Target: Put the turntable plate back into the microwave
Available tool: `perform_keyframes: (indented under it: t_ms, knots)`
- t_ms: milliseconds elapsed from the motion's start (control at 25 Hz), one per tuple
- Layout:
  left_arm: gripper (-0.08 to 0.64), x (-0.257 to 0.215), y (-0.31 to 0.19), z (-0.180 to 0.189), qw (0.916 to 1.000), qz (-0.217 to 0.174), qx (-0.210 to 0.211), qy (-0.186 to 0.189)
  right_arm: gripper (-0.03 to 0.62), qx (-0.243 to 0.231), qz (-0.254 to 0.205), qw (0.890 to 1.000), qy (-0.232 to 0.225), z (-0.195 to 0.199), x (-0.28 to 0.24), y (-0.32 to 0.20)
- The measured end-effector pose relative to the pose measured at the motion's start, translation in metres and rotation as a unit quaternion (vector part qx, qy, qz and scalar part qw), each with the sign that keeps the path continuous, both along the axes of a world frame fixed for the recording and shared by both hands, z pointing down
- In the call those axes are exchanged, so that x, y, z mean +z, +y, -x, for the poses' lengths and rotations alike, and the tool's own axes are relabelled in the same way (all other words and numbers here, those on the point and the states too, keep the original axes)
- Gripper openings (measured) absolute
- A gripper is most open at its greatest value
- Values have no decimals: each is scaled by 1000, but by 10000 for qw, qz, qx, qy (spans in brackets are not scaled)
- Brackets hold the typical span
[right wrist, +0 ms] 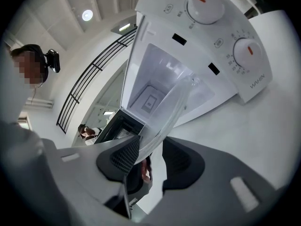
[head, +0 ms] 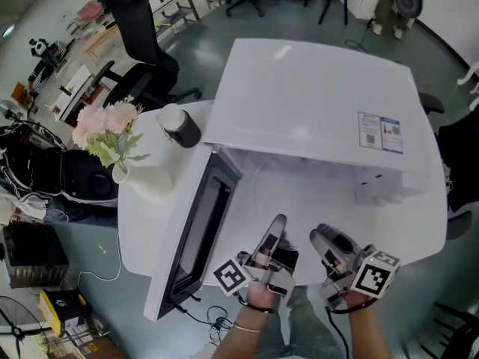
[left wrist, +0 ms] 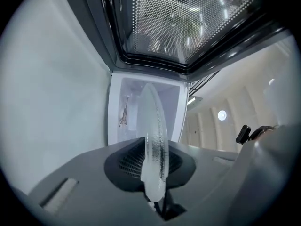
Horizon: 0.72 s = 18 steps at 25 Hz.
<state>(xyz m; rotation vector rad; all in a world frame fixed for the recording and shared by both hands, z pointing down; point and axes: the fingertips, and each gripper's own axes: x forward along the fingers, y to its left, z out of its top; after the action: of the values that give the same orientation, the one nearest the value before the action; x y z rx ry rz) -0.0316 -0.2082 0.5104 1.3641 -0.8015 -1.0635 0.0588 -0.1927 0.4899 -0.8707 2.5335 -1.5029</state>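
Note:
The clear glass turntable plate (left wrist: pixel 153 135) stands edge-on in the left gripper view, and my left gripper (left wrist: pixel 153 166) is shut on its rim. In the right gripper view the same plate (right wrist: pixel 171 109) runs slanted between the jaws of my right gripper (right wrist: pixel 150 154). It rests against the left pad, while the right pad stands clear of it, so that gripper is open. Both grippers (head: pixel 278 223) (head: pixel 320 236) sit side by side in front of the white microwave (head: pixel 314 103). Its door (head: pixel 198 230) hangs open to the left and its cavity (right wrist: pixel 155 88) is lit.
The microwave sits on a white round table (head: pixel 142 223). On the table's left stand a white vase of pink flowers (head: pixel 112 137) and a dark canister with a white lid (head: pixel 179 126). Two control dials (right wrist: pixel 207 6) (right wrist: pixel 248 53) face my right gripper. Behind the table is a black office chair (head: pixel 142 43).

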Motion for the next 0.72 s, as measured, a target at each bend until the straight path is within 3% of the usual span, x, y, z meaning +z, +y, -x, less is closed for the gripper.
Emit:
perform_keyframes:
  t_ms: [400,560,720]
  knots:
    - [35,-4,-22,-3,9999,-75,-31,-127,147,228,-119,9993,276,-29,0,5]
    - [35,-2,-29,-4,9998,-52,-74,-172,146,475,-277,9954,791,-44,5,5]
    - [35,0,-35,-4,9997,-31,-130,-188,144,886,-539,9817,1596,-63,12,-1]
